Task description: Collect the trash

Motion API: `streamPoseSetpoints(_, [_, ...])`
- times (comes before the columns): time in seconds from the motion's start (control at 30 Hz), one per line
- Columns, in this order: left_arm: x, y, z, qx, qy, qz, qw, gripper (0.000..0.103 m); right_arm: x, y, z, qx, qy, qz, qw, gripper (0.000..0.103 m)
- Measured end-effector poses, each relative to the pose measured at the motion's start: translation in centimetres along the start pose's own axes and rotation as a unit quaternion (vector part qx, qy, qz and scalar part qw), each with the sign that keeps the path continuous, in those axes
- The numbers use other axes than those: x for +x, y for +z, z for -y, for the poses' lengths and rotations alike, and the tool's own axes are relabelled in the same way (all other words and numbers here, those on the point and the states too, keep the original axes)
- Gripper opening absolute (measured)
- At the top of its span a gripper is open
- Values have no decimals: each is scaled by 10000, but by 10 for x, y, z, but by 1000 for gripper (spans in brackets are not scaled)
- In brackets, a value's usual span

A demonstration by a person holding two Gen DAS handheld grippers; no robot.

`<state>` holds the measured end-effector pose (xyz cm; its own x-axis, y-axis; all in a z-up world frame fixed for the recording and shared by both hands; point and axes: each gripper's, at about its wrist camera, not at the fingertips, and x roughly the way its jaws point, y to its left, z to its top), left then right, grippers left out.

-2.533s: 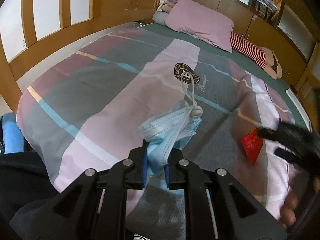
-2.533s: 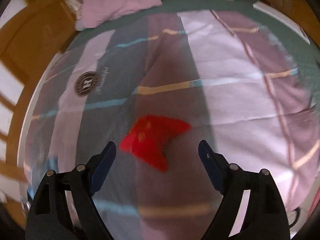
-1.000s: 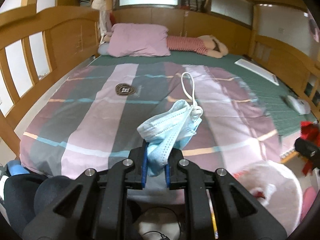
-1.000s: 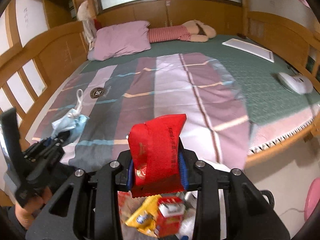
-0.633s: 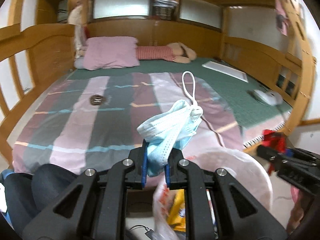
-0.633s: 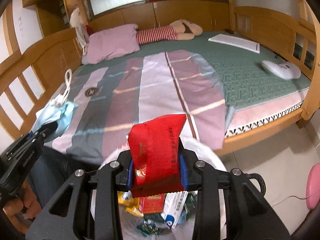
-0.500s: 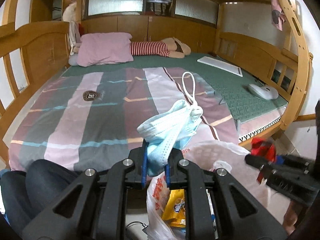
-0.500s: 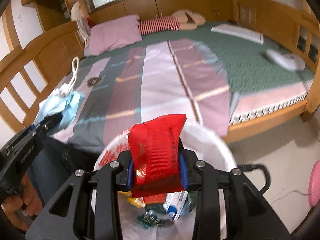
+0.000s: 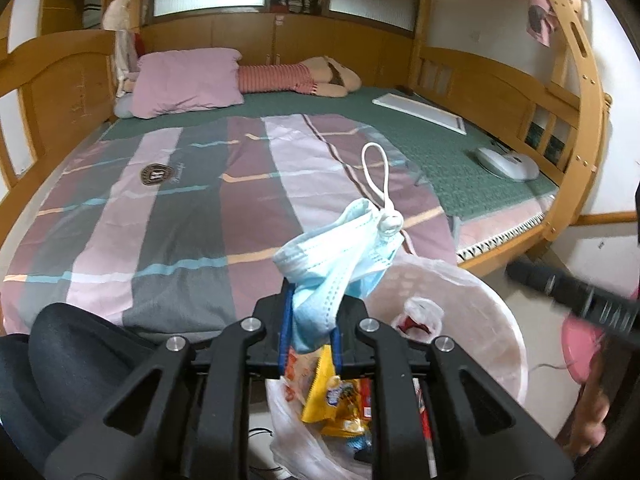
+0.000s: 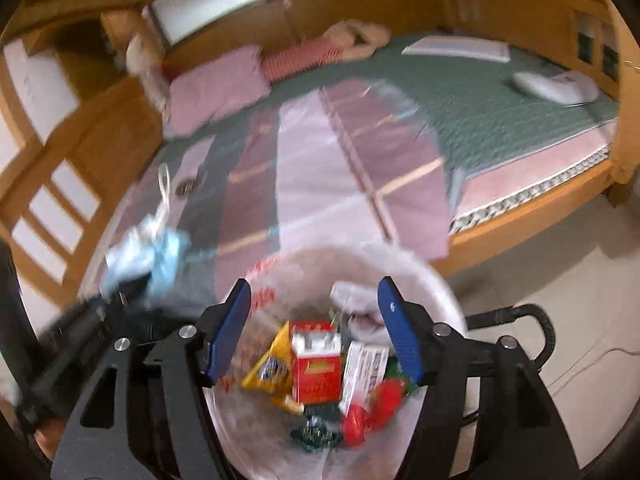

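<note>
Bedroom, left wrist view: wooden bed (image 9: pixel 568 184) with a striped quilt (image 9: pixel 200 208) and a pink pillow (image 9: pixel 188 76).
Left claw (image 9: pixel 310 336): closed on a crumpled blue face mask (image 9: pixel 336 256), its white ear loop (image 9: pixel 376 176) standing up.
Trash bin (image 9: pixel 496 320): white bag-lined, below and right of the mask, snack wrappers inside.
Right claw, seen from here: dark blurred bar at the right edge.
Right wrist view, blurred: same bed behind.
Right claw (image 10: pixel 314 330): its jaws have just been opening, blue pads apart with nothing between them, over the bin (image 10: pixel 436 280).
Red wrapper (image 10: pixel 372 408): lying in the bin among boxes and a yellow packet (image 10: pixel 268 372).
Mask (image 10: pixel 148 256): at left, beside the bin, in the left claw.
</note>
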<state>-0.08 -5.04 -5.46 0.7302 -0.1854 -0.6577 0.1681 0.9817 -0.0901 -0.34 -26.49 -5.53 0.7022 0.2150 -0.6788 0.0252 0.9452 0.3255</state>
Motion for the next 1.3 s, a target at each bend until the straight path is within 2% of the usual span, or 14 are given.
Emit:
streamPoseSetpoints(0.1, [1, -5, 6, 102, -171, -60, 9998, 18, -13, 6, 5, 145, 41, 263, 9995, 68])
streamPoseSetpoints(0.17, [0, -8, 10, 171, -267, -72, 9995, 28, -20, 9, 9, 235, 66, 385, 9990, 68])
streamPoseSetpoints(0.2, [0, -9, 11, 206, -300, -74, 9993, 42, -21, 9, 10, 265, 77, 414, 9988, 69])
streamPoseSetpoints(0.23, [-2, -10, 13, 228, -326, -70, 9992, 61, -22, 10, 12, 287, 88, 438, 9986, 69])
streamPoseSetpoints(0.3, [-5, -10, 14, 210, -357, 1, 9991, 77, -24, 11, 13, 339, 95, 497, 9981, 70])
streamPoseSetpoints(0.4, [-11, -8, 12, 204, -249, 154, 9994, 85, -27, 10, 12, 371, -16, 573, 9977, 70])
streamPoseSetpoints(0.47, [-17, -4, 9, 167, 1, 284, 9995, 87, -31, 9, 7, 289, -178, 643, 9974, 70])
streamPoseSetpoints(0.57, [-34, 7, -3, 18, 640, 583, 9962, 94, -40, 6, -8, 44, -426, 765, 9962, 70])
streamPoseSetpoints(0.67, [-50, 17, -8, 57, 924, 674, 9934, 97, -51, -10, -21, -141, -495, 848, 9951, 83])
streamPoseSetpoints(0.73, [-63, 22, -8, 142, 1098, 828, 9904, 99, -54, -20, -29, -322, -538, 813, 9947, 84])
streamPoseSetpoints(0.83, [-82, 25, -5, 200, 1186, 931, 9884, 99, -56, -22, -40, -525, -544, 866, 9934, 86])
streamPoseSetpoints(0.93, [-99, 25, 0, 242, 1148, 1027, 9878, 99, -64, -19, -52, -697, -581, 1116, 9896, 99])
streamPoseSetpoints(1.1, [-120, 27, -1, 190, 956, 1150, 9886, 99, -74, -21, -69, -1145, -810, 1521, 9784, 100])
streamPoseSetpoints(1.3, [-123, 29, -6, 66, 975, 1162, 9884, 100, -75, -18, -71, -1093, -789, 1578, 9782, 100])
